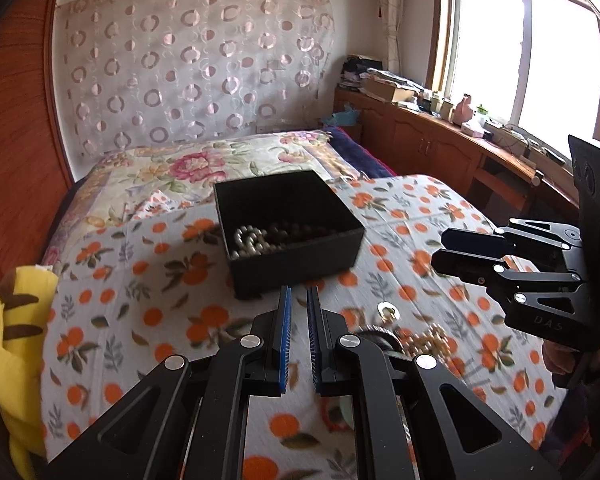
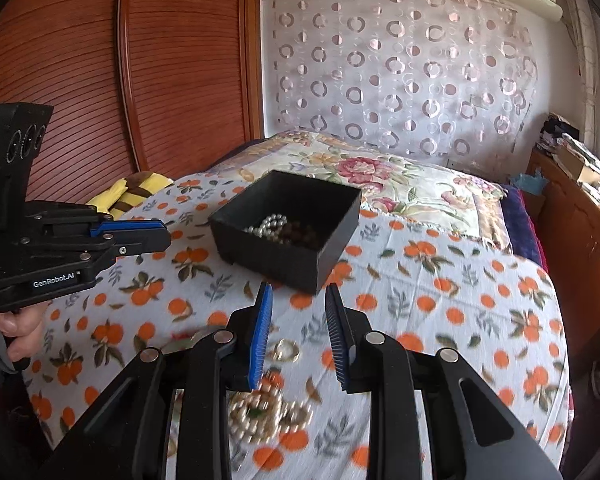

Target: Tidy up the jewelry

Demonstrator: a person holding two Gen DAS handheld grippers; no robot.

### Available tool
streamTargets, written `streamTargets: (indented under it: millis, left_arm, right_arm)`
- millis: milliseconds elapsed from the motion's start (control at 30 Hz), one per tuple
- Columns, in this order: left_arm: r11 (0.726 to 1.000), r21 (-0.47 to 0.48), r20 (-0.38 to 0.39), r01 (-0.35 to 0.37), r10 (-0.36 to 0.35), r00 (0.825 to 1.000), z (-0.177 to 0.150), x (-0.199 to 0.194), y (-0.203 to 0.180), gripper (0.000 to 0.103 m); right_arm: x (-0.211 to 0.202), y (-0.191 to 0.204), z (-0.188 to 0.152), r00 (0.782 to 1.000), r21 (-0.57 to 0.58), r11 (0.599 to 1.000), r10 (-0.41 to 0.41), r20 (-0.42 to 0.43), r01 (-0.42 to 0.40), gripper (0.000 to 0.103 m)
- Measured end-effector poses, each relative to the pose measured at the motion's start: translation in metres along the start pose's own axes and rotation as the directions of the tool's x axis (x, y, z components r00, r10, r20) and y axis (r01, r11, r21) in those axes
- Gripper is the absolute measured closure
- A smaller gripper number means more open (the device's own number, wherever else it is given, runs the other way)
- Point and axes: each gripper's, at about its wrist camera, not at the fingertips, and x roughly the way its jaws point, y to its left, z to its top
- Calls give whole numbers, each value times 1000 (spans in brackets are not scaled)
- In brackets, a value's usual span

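Item: pearl-bead cluster (image 2: 260, 412), loose on the orange-print bedspread (image 2: 460, 280), just under your right gripper (image 2: 298, 336) at 6 o'clock from its tips; gold ring (image 2: 285, 350) between its part-open, empty jaws.
Your left gripper (image 1: 300, 334): nearly closed, nothing held, farther from the cluster.
Destination: black jewelry box (image 2: 332, 216), 12 o'clock, already holding beads.
Clearance: open cloth between; bed edge falls away at 3 o'clock.
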Motion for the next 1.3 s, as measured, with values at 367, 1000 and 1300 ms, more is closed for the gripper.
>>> streamTargets:
  millis: [367, 1000, 1300]
  left_arm:
    - [999, 11, -62, 46, -45, 997, -34, 1, -22, 85]
    - [998, -42, -97, 38, -42, 994, -61, -3, -10, 77]
    - [998, -70, -84, 11, -16, 996, -67, -14, 5, 77]
  right_arm:
    - [-11, 8, -44, 999, 28, 1000, 7, -43, -6, 73]
    - [3, 39, -54, 990, 8, 995, 105, -91, -104, 53]
    - [16, 70, -47, 978, -63, 982, 168, -121, -176, 53]
